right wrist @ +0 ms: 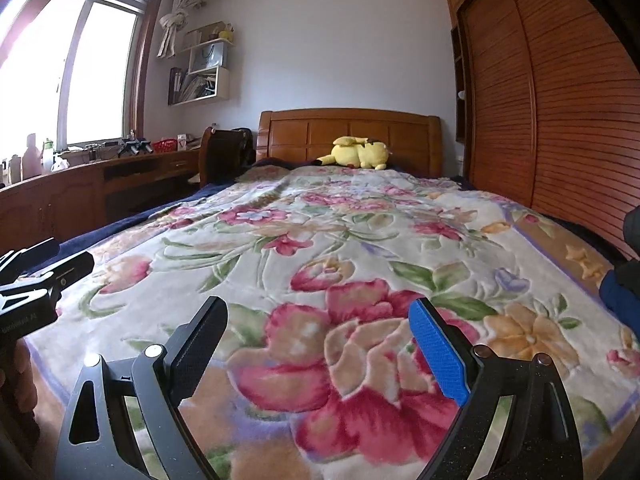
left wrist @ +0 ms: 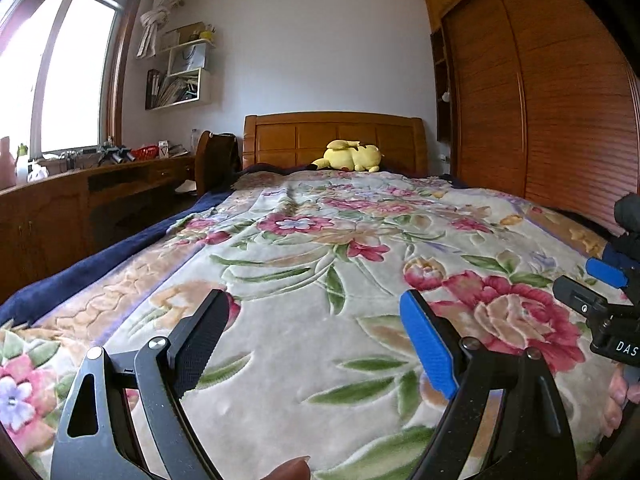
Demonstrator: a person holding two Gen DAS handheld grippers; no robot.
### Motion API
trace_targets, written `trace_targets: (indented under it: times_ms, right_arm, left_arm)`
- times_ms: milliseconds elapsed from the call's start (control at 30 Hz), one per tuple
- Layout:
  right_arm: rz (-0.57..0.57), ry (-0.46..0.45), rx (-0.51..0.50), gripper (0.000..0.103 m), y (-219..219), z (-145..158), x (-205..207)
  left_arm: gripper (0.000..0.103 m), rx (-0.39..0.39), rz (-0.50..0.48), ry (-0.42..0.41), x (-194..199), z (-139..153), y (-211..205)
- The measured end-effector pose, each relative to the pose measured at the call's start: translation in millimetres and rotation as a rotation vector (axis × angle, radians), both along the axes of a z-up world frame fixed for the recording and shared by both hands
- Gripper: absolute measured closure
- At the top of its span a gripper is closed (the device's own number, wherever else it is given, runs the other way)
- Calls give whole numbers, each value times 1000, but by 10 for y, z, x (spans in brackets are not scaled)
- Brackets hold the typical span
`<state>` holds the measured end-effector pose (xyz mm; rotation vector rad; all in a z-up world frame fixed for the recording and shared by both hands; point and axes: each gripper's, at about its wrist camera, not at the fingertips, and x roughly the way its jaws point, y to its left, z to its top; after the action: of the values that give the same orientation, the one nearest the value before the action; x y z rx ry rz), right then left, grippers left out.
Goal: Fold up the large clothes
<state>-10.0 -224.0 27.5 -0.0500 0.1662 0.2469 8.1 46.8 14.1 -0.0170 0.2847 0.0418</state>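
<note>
Hovering over one floral blanket [left wrist: 304,280], two claws (left claw [left wrist: 314,336], right claw [right wrist: 318,344]) gape empty, one yellow plush [left wrist: 352,156] beyond

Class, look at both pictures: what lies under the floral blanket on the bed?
A dark navy sheet shows along the left edge of the cream floral plush blanket and continues beneath it. Anything else under there, mattress included, is covered.

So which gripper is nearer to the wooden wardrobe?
Right. The right gripper is on the wardrobe side of the bed; the left gripper is beside it, toward the desk, farther from the wardrobe.
</note>
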Motion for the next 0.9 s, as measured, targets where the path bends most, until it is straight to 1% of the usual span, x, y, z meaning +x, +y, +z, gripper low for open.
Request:
trace_targets:
  times_ms: [133, 233, 433, 900]
  right_arm:
    - [-5, 7, 6, 10, 15, -21, 47]
    - [-6, 20, 5, 10, 20, -44, 83]
    - [-9, 18, 6, 10, 34, -33, 83]
    - [-7, 17, 7, 10, 30, -34, 80]
  left_arm:
    - [15, -13, -2, 12, 25, -24, 28]
    - [15, -1, -5, 17, 37, -44, 8]
    - [15, 37, -9, 13, 26, -60, -69]
    - [15, 42, -10, 12, 20, -64, -75]
